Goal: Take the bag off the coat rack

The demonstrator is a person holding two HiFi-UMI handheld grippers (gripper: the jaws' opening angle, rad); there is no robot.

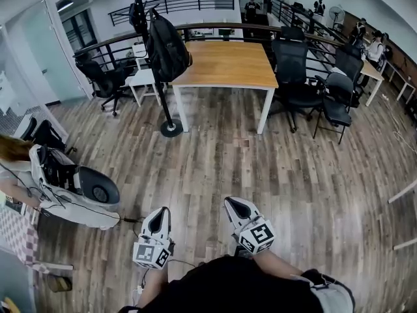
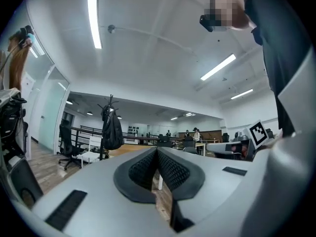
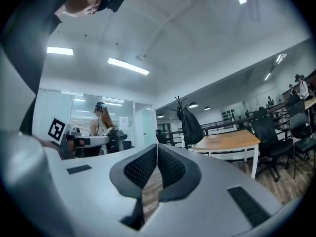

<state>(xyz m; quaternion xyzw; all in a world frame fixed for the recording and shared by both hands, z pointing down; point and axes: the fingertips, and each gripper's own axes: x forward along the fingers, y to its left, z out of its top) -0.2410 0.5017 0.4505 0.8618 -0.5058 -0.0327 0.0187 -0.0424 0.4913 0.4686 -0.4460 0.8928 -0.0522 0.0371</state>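
A wooden table [image 1: 228,64] stands just beside the coat rack [image 1: 164,103]. Black office chairs [image 1: 291,77] crowd the table's far side and its right. A white chair [image 1: 142,78] sits just left of the rack, with another black chair [image 1: 104,80] beyond it.

The bag [image 1: 168,47], a black backpack, hangs from the upper part of the rack on the side toward the table. It is well apart from both grippers, with wood-plank floor [image 1: 215,168] stretching between them.

The left gripper [image 1: 159,212] and the right gripper [image 1: 236,205] are held low and level in front of the person's body. Each has its jaws pressed together with nothing between them.

At the left edge another person [image 1: 13,154] is cut off by the frame, next to a white device [image 1: 78,191] that is hard to identify. Which hook carries the bag's strap is too small to tell. The figures by the far desks are tiny.

The room is a large open office with a black railing [image 1: 195,2], glass partitions and a white ceiling with strip lights [image 2: 94,21].
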